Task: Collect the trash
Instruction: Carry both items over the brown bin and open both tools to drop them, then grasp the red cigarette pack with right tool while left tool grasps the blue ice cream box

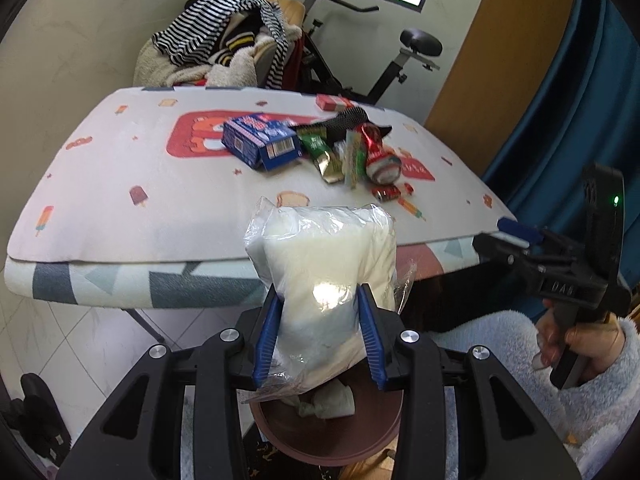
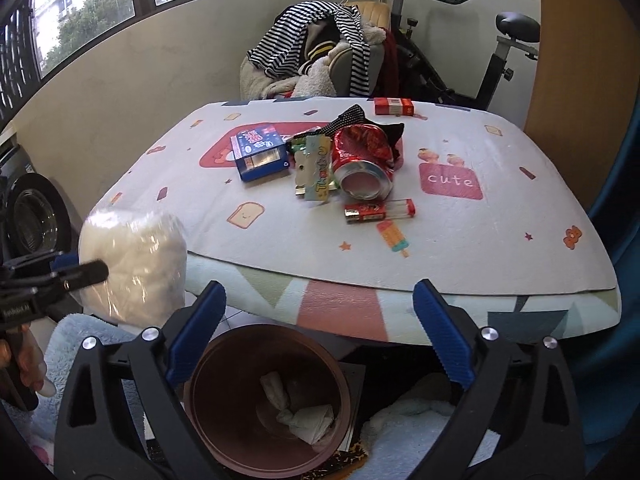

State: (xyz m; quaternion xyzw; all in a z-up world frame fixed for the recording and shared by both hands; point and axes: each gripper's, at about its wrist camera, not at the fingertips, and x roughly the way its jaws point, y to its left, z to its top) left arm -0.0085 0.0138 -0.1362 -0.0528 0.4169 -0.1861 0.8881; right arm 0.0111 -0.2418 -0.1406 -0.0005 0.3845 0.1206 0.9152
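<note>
My left gripper (image 1: 320,300) is shut on a clear plastic bag of white stuff (image 1: 324,264), held in the air in front of the table edge and above a brown bin (image 1: 332,436). The bag (image 2: 134,264) and left gripper also show at the left of the right wrist view. My right gripper (image 2: 320,300) is open and empty above the brown bin (image 2: 268,400), which holds crumpled white tissue (image 2: 304,416). On the table lie a blue box (image 2: 260,152), a crushed red can (image 2: 362,160), wrappers (image 2: 316,168), a small red pack (image 2: 364,212) and a red box (image 2: 394,106).
The table (image 2: 480,240) has a patterned cloth with its front edge just beyond the bin. Behind it stand a chair piled with striped clothes (image 2: 320,40) and an exercise bike (image 2: 500,60). A blue curtain (image 1: 580,100) hangs at the right. A washing machine (image 2: 32,216) is at the left.
</note>
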